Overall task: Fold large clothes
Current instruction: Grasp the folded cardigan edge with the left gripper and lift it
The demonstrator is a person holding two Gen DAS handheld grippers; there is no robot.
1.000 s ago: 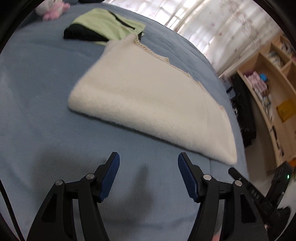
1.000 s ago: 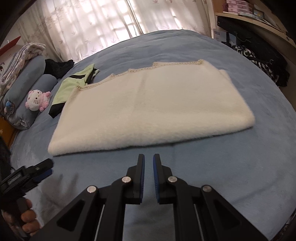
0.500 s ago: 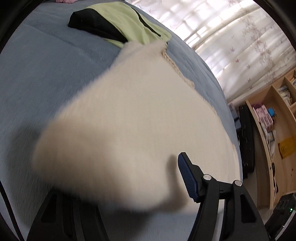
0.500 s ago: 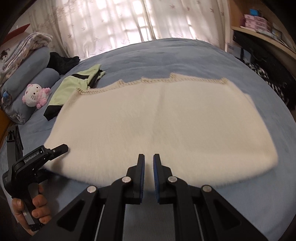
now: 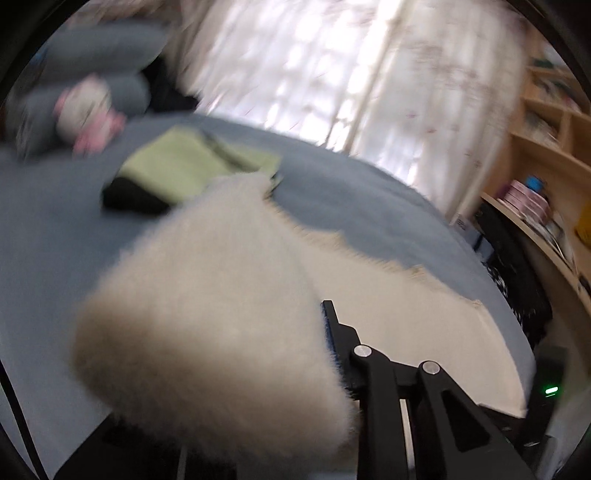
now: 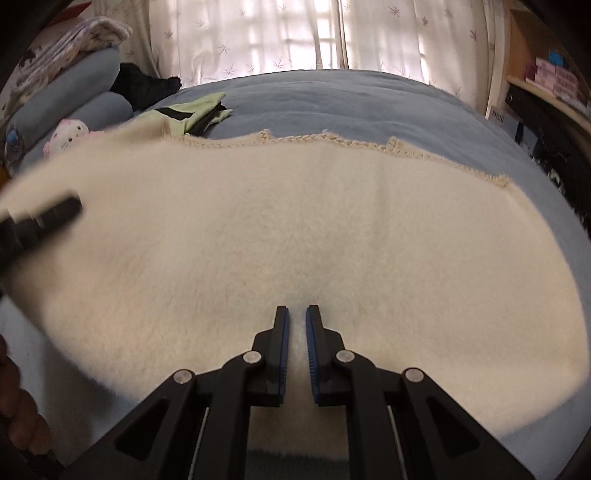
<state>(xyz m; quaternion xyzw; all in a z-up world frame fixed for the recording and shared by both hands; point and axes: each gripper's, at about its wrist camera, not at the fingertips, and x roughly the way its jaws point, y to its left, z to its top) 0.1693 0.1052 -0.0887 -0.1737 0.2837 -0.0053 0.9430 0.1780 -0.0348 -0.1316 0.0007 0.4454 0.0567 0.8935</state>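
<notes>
A large cream fleece garment (image 6: 295, 229) with a braided far edge lies folded flat on the blue bed (image 6: 332, 96). My right gripper (image 6: 296, 328) is shut, its tips resting over the garment's near middle. My left gripper (image 5: 295, 354) holds the garment's left end (image 5: 207, 332), which is lifted and covers the left finger; only the right finger (image 5: 334, 332) shows. In the right wrist view the left gripper's body (image 6: 33, 221) sits at the garment's left end.
A green and black garment (image 6: 188, 112) lies beyond the fleece. A pink and white plush toy (image 6: 68, 134) and grey bolsters (image 6: 62, 96) lie at the far left. Wooden shelves (image 5: 546, 155) stand on the right, curtains (image 6: 295, 33) behind.
My left gripper has closed on the fleece's left end and lifted it, swinging up and rightward. My right gripper has moved forward over the garment's near edge.
</notes>
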